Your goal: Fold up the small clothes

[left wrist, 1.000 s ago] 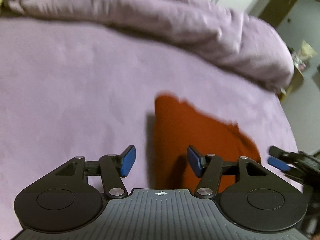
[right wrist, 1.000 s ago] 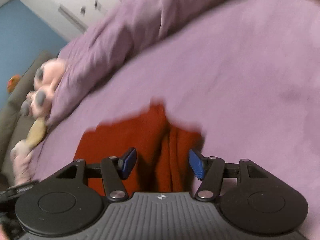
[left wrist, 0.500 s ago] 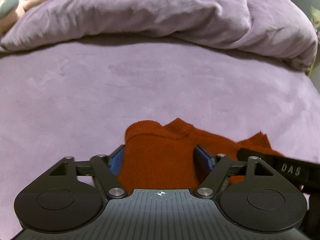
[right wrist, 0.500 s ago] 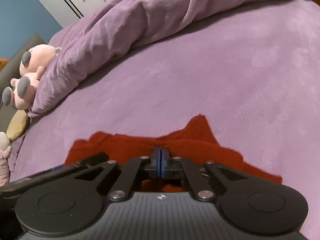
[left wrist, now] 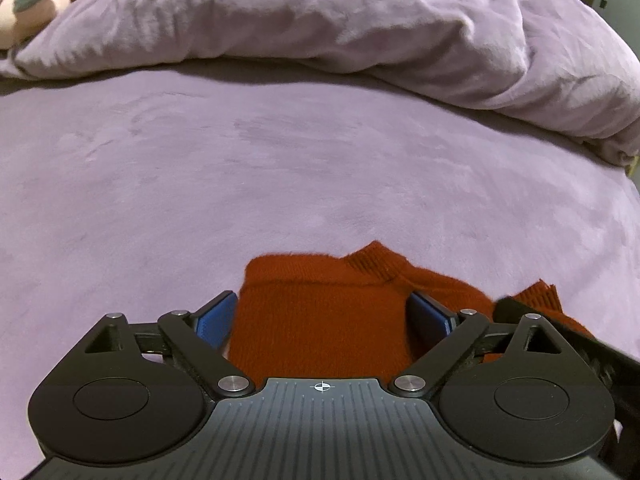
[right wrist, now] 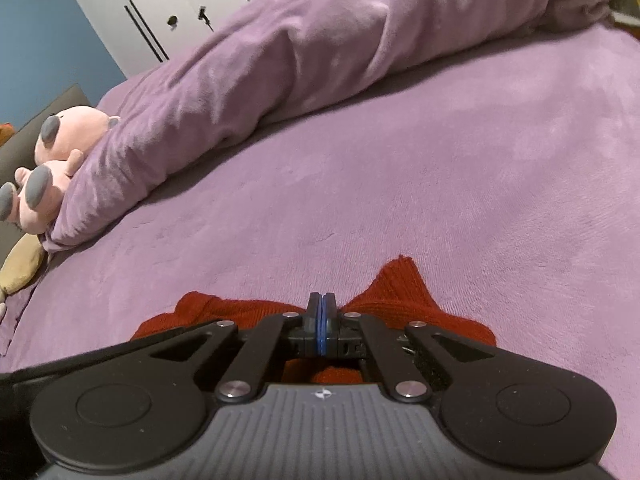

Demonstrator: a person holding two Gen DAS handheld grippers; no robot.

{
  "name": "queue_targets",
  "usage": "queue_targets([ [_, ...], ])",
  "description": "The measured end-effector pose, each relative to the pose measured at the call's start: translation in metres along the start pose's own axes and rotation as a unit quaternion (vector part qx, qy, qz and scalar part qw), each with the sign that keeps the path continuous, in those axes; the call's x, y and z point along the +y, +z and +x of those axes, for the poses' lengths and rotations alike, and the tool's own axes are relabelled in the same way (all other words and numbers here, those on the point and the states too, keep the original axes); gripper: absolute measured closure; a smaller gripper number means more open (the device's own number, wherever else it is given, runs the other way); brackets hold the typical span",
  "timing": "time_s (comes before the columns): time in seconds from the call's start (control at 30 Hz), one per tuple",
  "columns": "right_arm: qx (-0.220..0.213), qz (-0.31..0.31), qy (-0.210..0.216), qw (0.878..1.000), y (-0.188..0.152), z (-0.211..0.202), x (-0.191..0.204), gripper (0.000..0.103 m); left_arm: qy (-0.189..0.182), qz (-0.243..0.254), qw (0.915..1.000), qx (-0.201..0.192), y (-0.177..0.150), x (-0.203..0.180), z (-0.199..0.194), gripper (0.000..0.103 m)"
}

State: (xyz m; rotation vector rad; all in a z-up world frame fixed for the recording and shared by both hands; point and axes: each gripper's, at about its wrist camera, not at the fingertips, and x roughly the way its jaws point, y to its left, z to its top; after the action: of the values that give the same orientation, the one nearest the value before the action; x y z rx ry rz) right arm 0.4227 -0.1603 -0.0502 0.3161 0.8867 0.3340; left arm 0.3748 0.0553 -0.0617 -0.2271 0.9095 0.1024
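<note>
Purple bedding is forming the whole work surface: a plush purple bed sheet (left wrist: pixel 280 168) with a bunched duvet (left wrist: pixel 360 28) lying along its far side. Left hand-held gripper (left wrist: pixel 324 320): it is standing released, its blue pads spread wide and straddling the near part of a small rust-red knitted garment (left wrist: pixel 320 320) without closing on it; whether the pads are touching the knit cannot be told. Right hand-held gripper (right wrist: pixel 321 320): its blue pads are pressed together at the garment's (right wrist: pixel 400 300) near edge, and it appears to be grasping a pinch of the red knit, though the fabric between the pads is hidden. Garment: it is lying on the sheet directly in front of both tools, rumpled, with a ribbed cuff or collar sticking up at the far edge and one pointed corner reaching to the right in the right wrist view. Progress, as a judgement: folding is looking barely begun, since no neat crease or squared stack is showing; one side seems secured, and the left side is yet to be taken before the cloth can be turned over itself and flattened. Background: a pink plush toy (right wrist: pixel 60 152) is resting against the duvet's end, and white wardrobe doors (right wrist: pixel 168 8) are standing beyond.
</note>
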Motion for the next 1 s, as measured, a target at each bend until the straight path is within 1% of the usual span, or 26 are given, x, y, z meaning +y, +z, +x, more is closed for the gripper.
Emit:
queue_targets([
  [0.03, 0.004, -0.013, 0.005, 1.000, -0.002, -0.009, 0.003, 0.101, -0.001, -0.004, 1.0000, 0.009, -0.002, 0.002, -0.006, 0.007],
  [0.07, 0.008, -0.030, 0.013, 0.999, -0.007, -0.021, 0.007, 0.094, -0.004, -0.011, 0.9998, 0.017, -0.004, 0.006, -0.014, 0.007],
  [0.1, 0.007, -0.045, 0.017, 0.999, -0.013, -0.035, 0.008, 0.083, -0.008, -0.020, 0.9996, 0.018, -0.009, 0.011, -0.023, 0.008],
  [0.13, 0.000, -0.061, 0.016, 0.998, -0.023, -0.052, 0.008, 0.076, -0.010, -0.030, 0.9994, 0.013, -0.015, 0.016, -0.034, 0.009],
  [0.17, -0.008, -0.074, 0.003, 0.997, -0.033, -0.067, 0.008, 0.059, -0.013, -0.042, 0.9990, 0.001, -0.024, 0.021, -0.048, 0.009],
  [0.2, -0.022, -0.080, -0.007, 0.997, -0.045, -0.085, 0.005, 0.054, -0.019, -0.047, 0.9986, -0.013, -0.035, 0.026, -0.062, 0.009],
  [0.27, -0.031, -0.075, -0.010, 0.997, -0.067, -0.117, -0.006, 0.054, -0.025, -0.034, 0.9988, -0.024, -0.062, 0.031, -0.088, 0.009],
  [0.3, -0.032, -0.065, -0.024, 0.997, -0.077, -0.131, -0.012, 0.047, -0.023, -0.027, 0.9990, -0.026, -0.078, 0.033, -0.100, 0.009],
  [0.33, -0.025, -0.051, -0.038, 0.998, -0.086, -0.143, -0.019, 0.047, -0.016, -0.026, 0.9992, -0.027, -0.095, 0.036, -0.110, 0.009],
  [0.37, -0.025, -0.033, -0.046, 0.998, -0.095, -0.156, -0.026, 0.045, -0.017, -0.032, 0.9988, -0.033, -0.113, 0.040, -0.122, 0.009],
  [0.4, -0.029, -0.011, -0.052, 0.998, -0.102, -0.168, -0.033, 0.037, -0.019, -0.046, 0.9977, -0.047, -0.129, 0.045, -0.134, 0.009],
  [0.43, -0.032, 0.016, -0.051, 0.998, -0.108, -0.179, -0.040, 0.036, -0.019, -0.056, 0.9968, -0.053, -0.142, 0.048, -0.144, 0.008],
  [0.5, -0.021, 0.080, -0.027, 0.996, -0.118, -0.194, -0.055, 0.036, -0.015, -0.060, 0.9972, -0.041, -0.166, 0.048, -0.160, 0.008],
  [0.57, -0.005, 0.141, 0.018, 0.990, -0.127, -0.199, -0.068, 0.036, -0.011, -0.059, 0.9976, -0.034, -0.182, 0.046, -0.170, 0.009],
  [0.67, 0.008, 0.195, 0.073, 0.978, -0.132, -0.195, -0.074, 0.036, 0.000, -0.048, 0.9987, -0.017, -0.188, 0.044, -0.170, 0.011],
  [0.73, 0.009, 0.216, 0.090, 0.972, -0.135, -0.189, -0.073, 0.038, 0.016, -0.054, 0.9983, -0.010, -0.185, 0.045, -0.167, 0.013],
  [0.77, 0.014, 0.228, 0.094, 0.969, -0.135, -0.185, -0.072, 0.047, 0.017, -0.065, 0.9977, -0.008, -0.184, 0.047, -0.166, 0.012],
  [0.8, 0.016, 0.238, 0.101, 0.966, -0.136, -0.182, -0.071, 0.059, 0.014, -0.079, 0.9968, -0.007, -0.182, 0.050, -0.166, 0.012],
  [0.83, 0.017, 0.247, 0.106, 0.963, -0.136, -0.179, -0.070, 0.064, 0.012, -0.087, 0.9961, -0.004, -0.180, 0.052, -0.164, 0.012],
  [0.87, 0.015, 0.259, 0.113, 0.959, -0.137, -0.177, -0.071, 0.080, 0.014, -0.090, 0.9959, 0.002, -0.177, 0.053, -0.161, 0.012],
  [0.9, 0.013, 0.285, 0.145, 0.947, -0.139, -0.176, -0.074, 0.090, 0.017, -0.090, 0.9958, 0.004, -0.175, 0.053, -0.159, 0.012],
  [0.93, 0.004, 0.333, 0.197, 0.922, -0.144, -0.174, -0.083, 0.091, 0.021, -0.092, 0.9955, 0.002, -0.176, 0.054, -0.160, 0.012],
  [0.97, -0.010, 0.379, 0.234, 0.895, -0.150, -0.173, -0.092, 0.093, 0.025, -0.096, 0.9951, -0.001, -0.175, 0.055, -0.160, 0.012],
  [1.0, -0.018, 0.387, 0.217, 0.896, -0.150, -0.175, -0.096, 0.093, 0.027, -0.100, 0.9946, -0.003, -0.174, 0.057, -0.160, 0.012],
])
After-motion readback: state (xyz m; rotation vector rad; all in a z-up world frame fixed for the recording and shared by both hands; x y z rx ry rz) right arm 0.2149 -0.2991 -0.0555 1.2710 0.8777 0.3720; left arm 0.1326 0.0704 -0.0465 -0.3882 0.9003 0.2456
